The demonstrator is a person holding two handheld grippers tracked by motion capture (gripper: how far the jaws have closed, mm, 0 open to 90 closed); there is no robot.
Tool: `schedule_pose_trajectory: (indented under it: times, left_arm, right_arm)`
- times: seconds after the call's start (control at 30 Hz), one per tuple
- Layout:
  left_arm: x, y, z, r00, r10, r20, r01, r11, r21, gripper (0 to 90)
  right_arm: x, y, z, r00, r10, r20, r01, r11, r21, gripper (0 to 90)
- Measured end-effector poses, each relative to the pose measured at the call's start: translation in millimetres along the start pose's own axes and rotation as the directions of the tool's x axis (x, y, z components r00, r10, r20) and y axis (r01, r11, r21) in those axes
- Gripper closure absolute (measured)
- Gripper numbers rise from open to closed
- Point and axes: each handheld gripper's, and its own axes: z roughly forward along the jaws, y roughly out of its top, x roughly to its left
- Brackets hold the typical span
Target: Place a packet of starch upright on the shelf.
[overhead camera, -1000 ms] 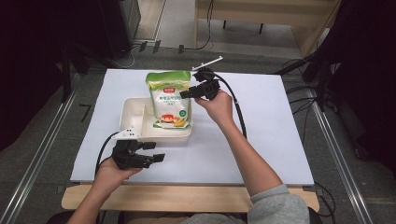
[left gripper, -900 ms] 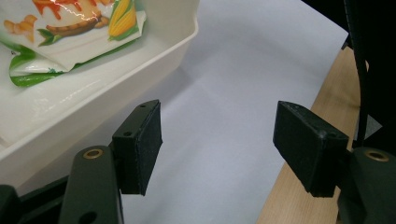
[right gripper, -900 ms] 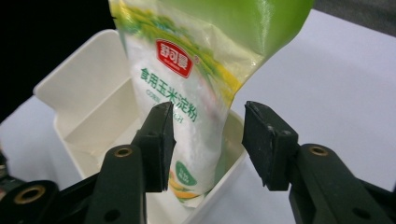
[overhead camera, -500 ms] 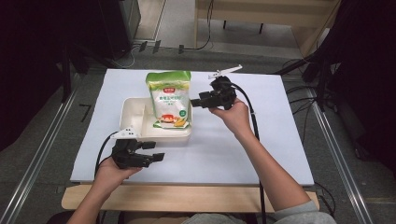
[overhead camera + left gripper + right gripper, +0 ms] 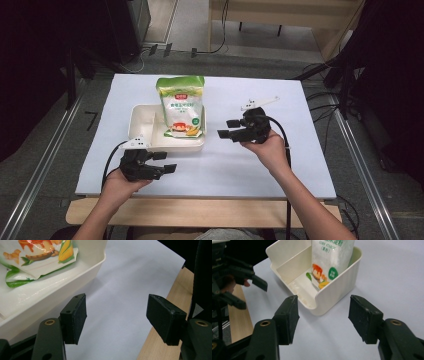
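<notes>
**Right gripper clear of the pouch, jaws apart**

My right gripper (image 5: pixel 231 128) hangs spread and empty just beside the cream tray (image 5: pixel 142 116). The corn starch pouch (image 5: pixel 182 106) stands upright in the tray's larger compartment, leaning toward its far wall. My left gripper (image 5: pixel 162 162), also spread, sits near the tray's front edge. If the pouch tips, I'd approach level and pinch its upper half, bracing the tray from the left.
</notes>
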Motion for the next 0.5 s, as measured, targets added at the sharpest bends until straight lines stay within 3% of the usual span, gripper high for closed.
schedule_pose_trajectory:
  times: [0.13,0.27,0.4,0.5]
  left_arm:
    - [0.3,-0.1,-0.5,1.0,-0.001,-0.003,0.001,1.0,-0.003,33.3]
    - [0.5,-0.1,-0.1,1.0,0.003,-0.003,-0.003,1.0,0.001,33.3]
    - [-0.2,-0.1,0.3,0.9999,0.013,-0.002,-0.013,0.9999,0.007,33.3]
    - [-0.9,-0.2,1.1,1.0,0.008,0.004,-0.008,0.9999,0.014,33.3]
  right_arm:
    - [5.8,-19.8,-4.0,0.9992,-0.018,0.035,0.018,1.0,-0.018,39.1]
    - [0.4,-39.6,-3.0,0.9993,0.032,0.016,-0.032,0.999,-0.025,41.2]
    - [-1.6,-54.3,0.4,0.9986,0.011,0.052,-0.01,1.0,-0.027,41.1]
    - [-4.8,-59.9,7.5,0.998,0.045,0.045,-0.045,0.999,-0.008,41.0]
